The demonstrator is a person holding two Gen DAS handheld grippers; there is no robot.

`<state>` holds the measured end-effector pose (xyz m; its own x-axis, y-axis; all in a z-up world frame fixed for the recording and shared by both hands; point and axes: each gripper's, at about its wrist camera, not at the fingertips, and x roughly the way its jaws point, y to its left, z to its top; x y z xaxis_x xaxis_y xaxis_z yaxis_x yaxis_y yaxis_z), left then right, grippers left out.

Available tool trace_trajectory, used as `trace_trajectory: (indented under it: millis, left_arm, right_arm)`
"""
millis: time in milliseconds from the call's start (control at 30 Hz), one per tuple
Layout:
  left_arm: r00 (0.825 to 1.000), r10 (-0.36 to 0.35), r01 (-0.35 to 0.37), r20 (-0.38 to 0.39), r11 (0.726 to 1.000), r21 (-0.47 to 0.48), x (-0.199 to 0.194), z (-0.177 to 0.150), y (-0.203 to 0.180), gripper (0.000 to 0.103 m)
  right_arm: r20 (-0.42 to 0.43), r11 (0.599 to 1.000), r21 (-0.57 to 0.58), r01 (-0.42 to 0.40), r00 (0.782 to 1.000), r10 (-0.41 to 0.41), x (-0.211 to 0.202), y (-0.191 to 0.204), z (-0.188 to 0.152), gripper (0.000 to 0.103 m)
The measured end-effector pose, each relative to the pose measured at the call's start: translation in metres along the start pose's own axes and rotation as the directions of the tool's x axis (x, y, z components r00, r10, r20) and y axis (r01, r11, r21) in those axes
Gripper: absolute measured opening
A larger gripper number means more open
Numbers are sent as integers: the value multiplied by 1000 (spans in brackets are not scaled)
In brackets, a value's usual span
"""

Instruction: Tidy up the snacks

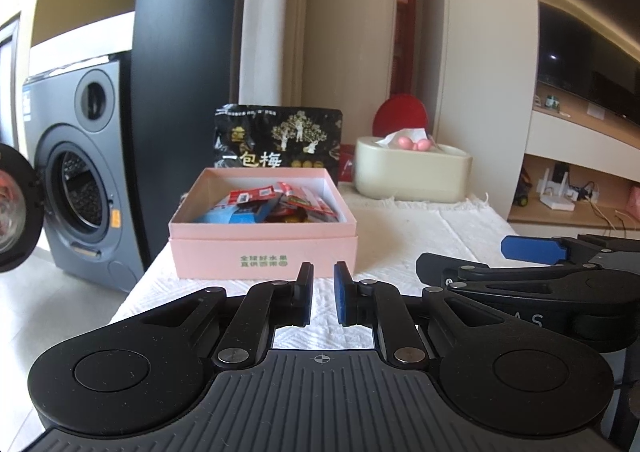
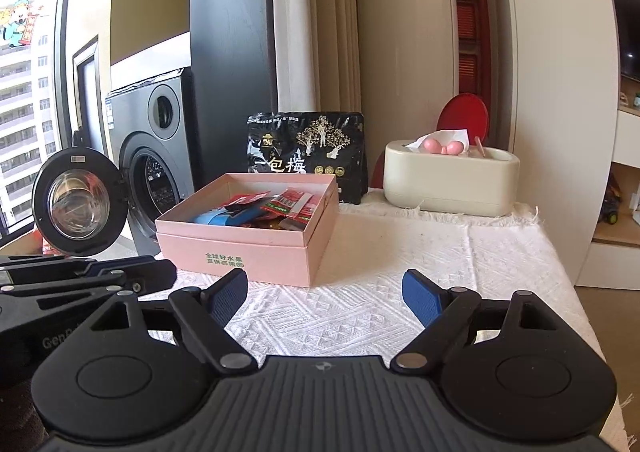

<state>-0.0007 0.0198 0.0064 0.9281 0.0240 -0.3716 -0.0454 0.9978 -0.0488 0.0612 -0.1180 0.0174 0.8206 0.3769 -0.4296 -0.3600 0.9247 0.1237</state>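
A pink box (image 1: pixel 264 252) stands on the white tablecloth (image 1: pixel 420 236), holding several red and blue snack packets (image 1: pixel 276 202). A large black snack bag (image 1: pixel 280 136) stands upright behind it. My left gripper (image 1: pixel 323 292) hovers low just in front of the box, fingers nearly together with a narrow gap and nothing between them. My right gripper (image 2: pixel 326 296) is wide open and empty, in front and to the right of the box (image 2: pixel 248 248). The packets (image 2: pixel 280 208) and the bag (image 2: pixel 308 152) also show in the right wrist view.
A cream tissue box (image 1: pixel 412 172) with pink ornaments stands at the back right, a red round object (image 1: pixel 400 112) behind it. A grey washing machine (image 1: pixel 80 172) with its door open stands left of the table. Shelves (image 1: pixel 580 192) lie to the right.
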Motion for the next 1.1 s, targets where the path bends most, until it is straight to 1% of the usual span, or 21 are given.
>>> trace_trajectory:
  millis: [600, 1100]
  left_arm:
    - [1000, -13, 13, -12, 1000, 5, -1, 0, -1, 14]
    - [999, -11, 10, -48, 1000, -16, 1, -4, 2, 14]
  right_arm:
    - [-20, 1000, 13, 5, 1000, -5, 2, -2, -2, 85]
    - [-41, 1000, 12, 12, 999, -11, 6, -2, -6, 85]
